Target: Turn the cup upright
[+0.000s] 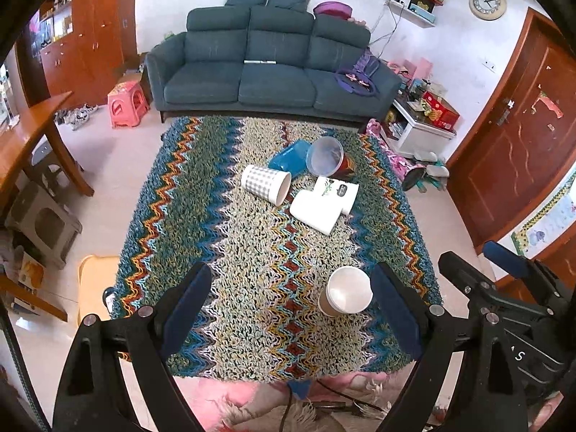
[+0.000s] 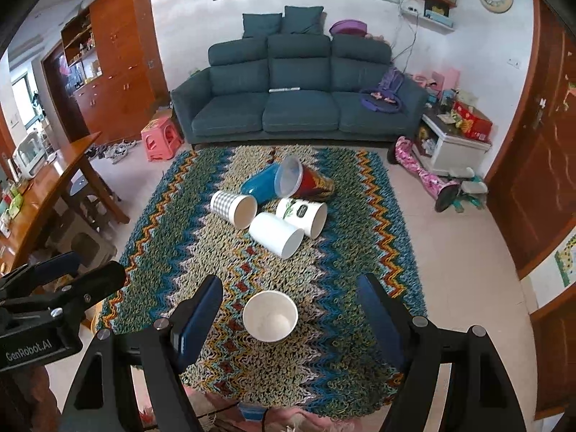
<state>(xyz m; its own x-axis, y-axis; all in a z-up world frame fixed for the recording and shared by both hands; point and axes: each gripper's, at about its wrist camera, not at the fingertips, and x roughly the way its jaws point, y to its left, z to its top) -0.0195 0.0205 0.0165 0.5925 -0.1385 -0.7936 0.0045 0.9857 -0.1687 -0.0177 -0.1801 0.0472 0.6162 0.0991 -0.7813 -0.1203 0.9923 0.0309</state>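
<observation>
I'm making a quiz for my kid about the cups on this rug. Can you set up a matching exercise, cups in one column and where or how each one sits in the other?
Column 1:
1. brown paper cup
2. checkered cup
3. blue cup
4. red cup

Column 2:
A. lying at the left edge of the pile
B. standing upright, apart from the pile
C. lying down, clear lid on its mouth
D. lying at the back, partly behind the red cup

Pairs: 1-B, 2-A, 3-D, 4-C
</observation>
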